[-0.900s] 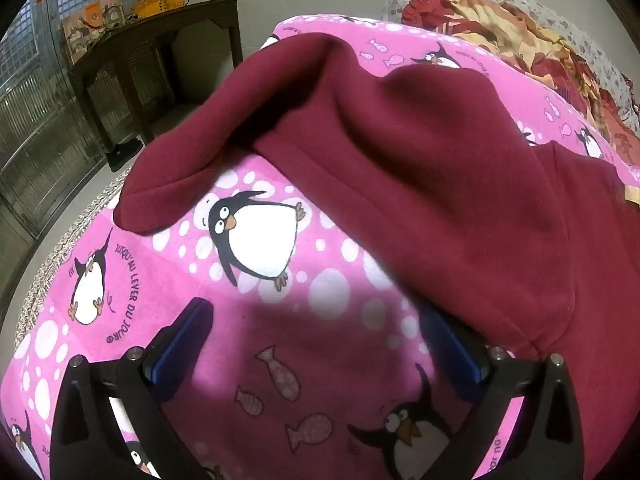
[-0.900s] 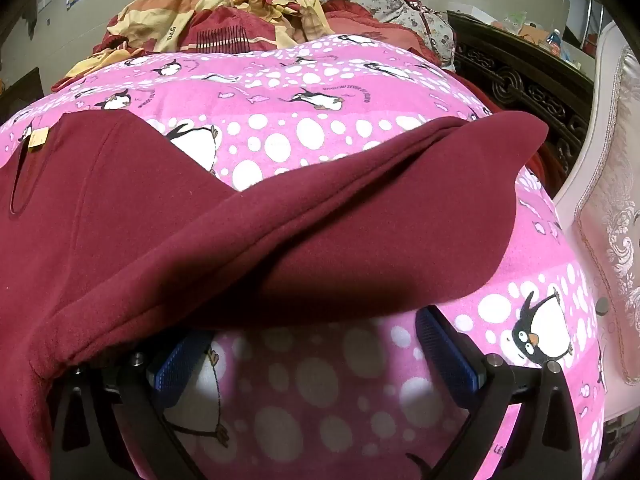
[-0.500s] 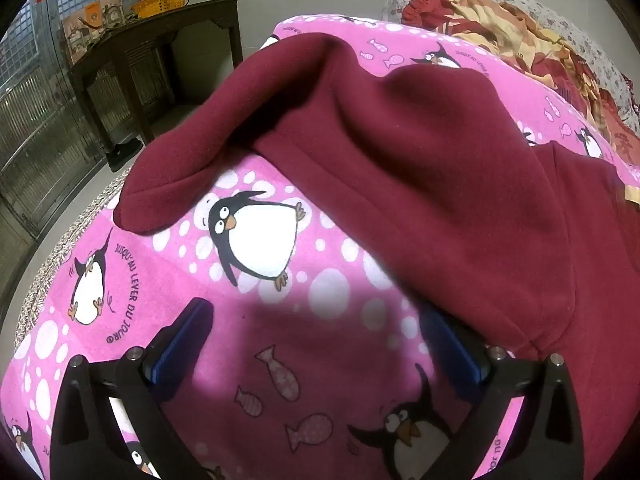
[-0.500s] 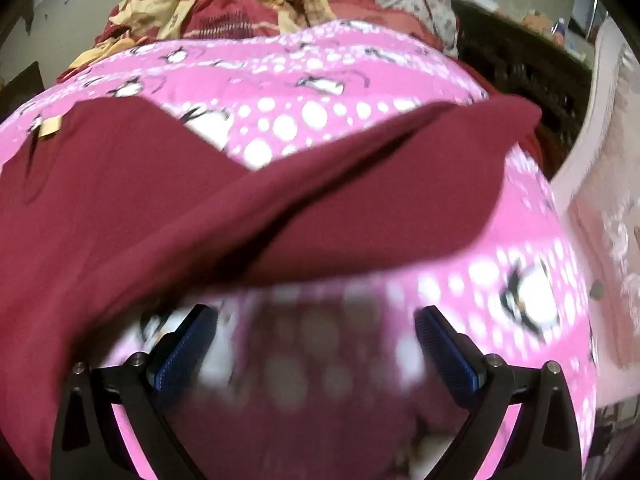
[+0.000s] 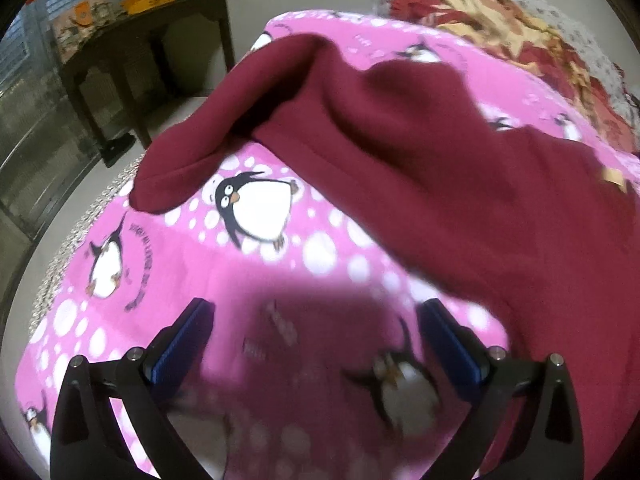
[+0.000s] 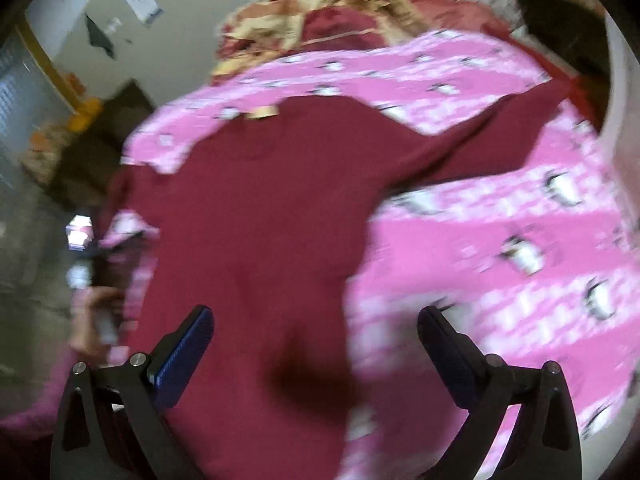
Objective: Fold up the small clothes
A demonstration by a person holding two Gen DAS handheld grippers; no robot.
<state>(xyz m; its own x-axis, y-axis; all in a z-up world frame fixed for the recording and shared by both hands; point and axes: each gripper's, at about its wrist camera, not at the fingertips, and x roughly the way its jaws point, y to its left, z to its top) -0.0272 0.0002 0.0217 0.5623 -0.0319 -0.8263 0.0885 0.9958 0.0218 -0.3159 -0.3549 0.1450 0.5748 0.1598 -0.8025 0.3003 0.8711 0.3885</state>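
A dark red long-sleeved top [image 6: 272,208] lies spread on a pink penguin-print bedsheet [image 6: 500,240], sleeves out to both sides, a tan label [image 6: 262,112] at its collar. In the left wrist view the top [image 5: 460,168] fills the right side, with one sleeve end [image 5: 176,168] lying at the left. My left gripper [image 5: 316,344] is open and empty above the bare sheet [image 5: 248,280], beside the top's hem. My right gripper [image 6: 316,344] is open and empty, raised above the top's body. The right wrist view is blurred.
A dark wooden table [image 5: 132,52] with yellow items stands past the bed's left edge. A crumpled red-and-yellow quilt [image 5: 500,28] lies at the bed's far end. A pale upholstered chair edge [image 6: 620,120] stands at the right. A hand holding the other gripper [image 6: 96,312] shows at the left.
My right gripper has risen and pulled back from the hem, so the whole top now shows below it. My left gripper has backed off slightly and the hem no longer covers its right finger.
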